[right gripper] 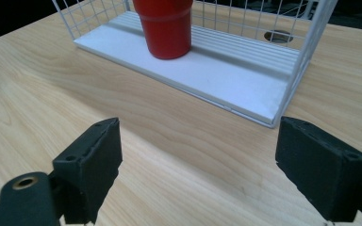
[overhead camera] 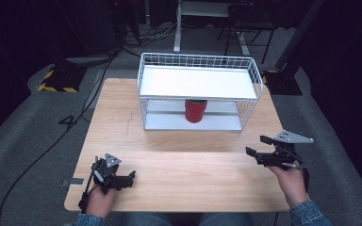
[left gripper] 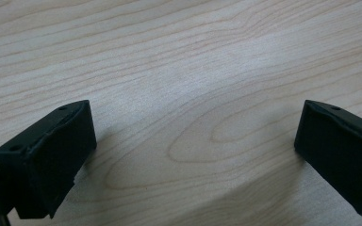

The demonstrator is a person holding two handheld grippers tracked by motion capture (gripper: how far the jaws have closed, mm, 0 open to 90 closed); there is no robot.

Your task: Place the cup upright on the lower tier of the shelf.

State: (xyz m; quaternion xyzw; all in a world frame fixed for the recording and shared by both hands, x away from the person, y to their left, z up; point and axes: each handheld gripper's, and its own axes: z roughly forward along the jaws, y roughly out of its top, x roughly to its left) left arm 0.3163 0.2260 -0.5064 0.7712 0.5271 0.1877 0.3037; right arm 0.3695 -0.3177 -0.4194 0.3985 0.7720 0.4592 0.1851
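Tabletop (overhead camera: 179, 165) of pale wood lies under both pairs of fingers and runs on well ahead of them. At its far end, well beyond the fingertips of either hand, stands a white wire rack (overhead camera: 143, 70) with a flat white shelf on top and a ribbed white tray at the bottom. In the right gripper view the near corner of that tray (right gripper: 226, 80) lies ahead of the fingers, closer to the right-hand one.

The red cup (overhead camera: 195, 110) stands upright on the lower tray, under the upper shelf. From the right gripper's fingers (right gripper: 92, 165) it is ahead and up-left, well apart from them, with bare wood between.

The right gripper (overhead camera: 258, 145) is held at the table's right edge, pointing inward toward the rack. Its two black jaws stand wide apart, and nothing is between them but tabletop.

The left gripper (overhead camera: 128, 180) rests low near the table's near left corner. Its fingers (left gripper: 52, 155) are also spread wide and grip nothing, close over bare wood grain, with the cup far off from them.
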